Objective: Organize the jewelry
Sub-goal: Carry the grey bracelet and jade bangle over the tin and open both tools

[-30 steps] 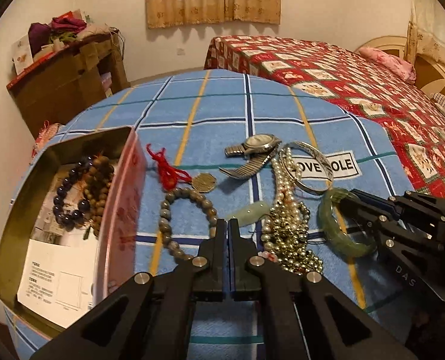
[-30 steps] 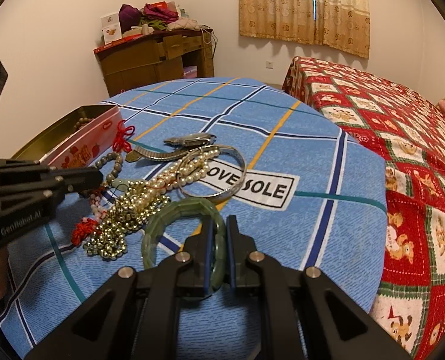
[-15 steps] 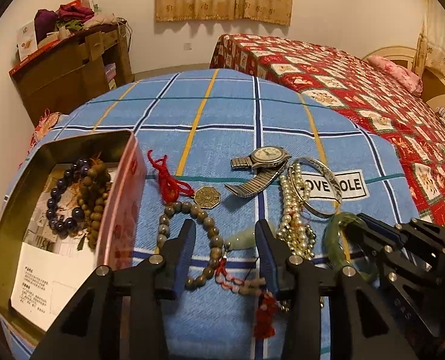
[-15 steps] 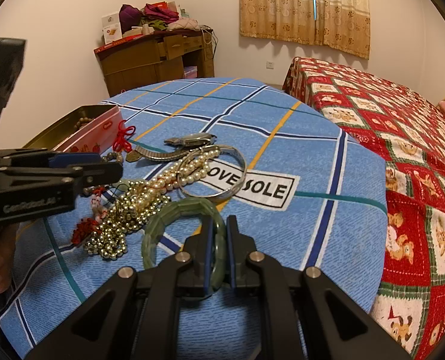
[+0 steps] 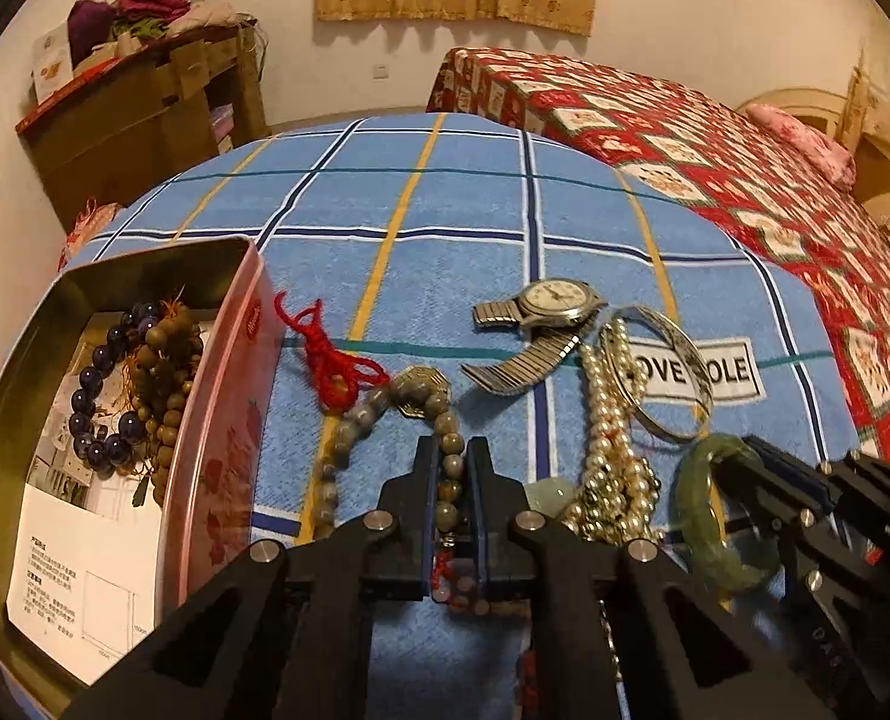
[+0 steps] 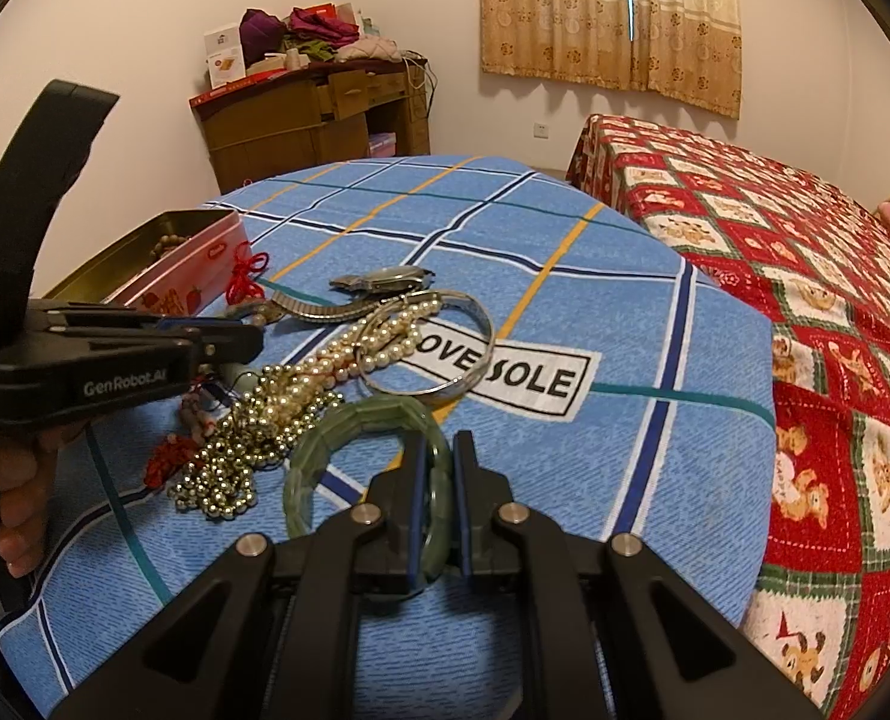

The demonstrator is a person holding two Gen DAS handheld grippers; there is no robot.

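Left claw (image 5: 451, 468): closing on the grey-brown bead bracelet (image 5: 348, 420), beads between its pads; half a second ago it stood wide apart over it.
Bead bracelet: on the blue checked tabletop (image 5: 445, 228), just beside the pink tin (image 5: 228, 408), one side now nipped.
Right claw (image 6: 438, 480): clenched on the green jade bangle (image 6: 324, 450), unchanged.
Tin contents: purple beads (image 5: 93, 396) and brown beads (image 5: 168, 372).
Unmoved: watch (image 5: 556, 300), pearl strand (image 5: 607, 414), silver bangle (image 5: 673, 372).
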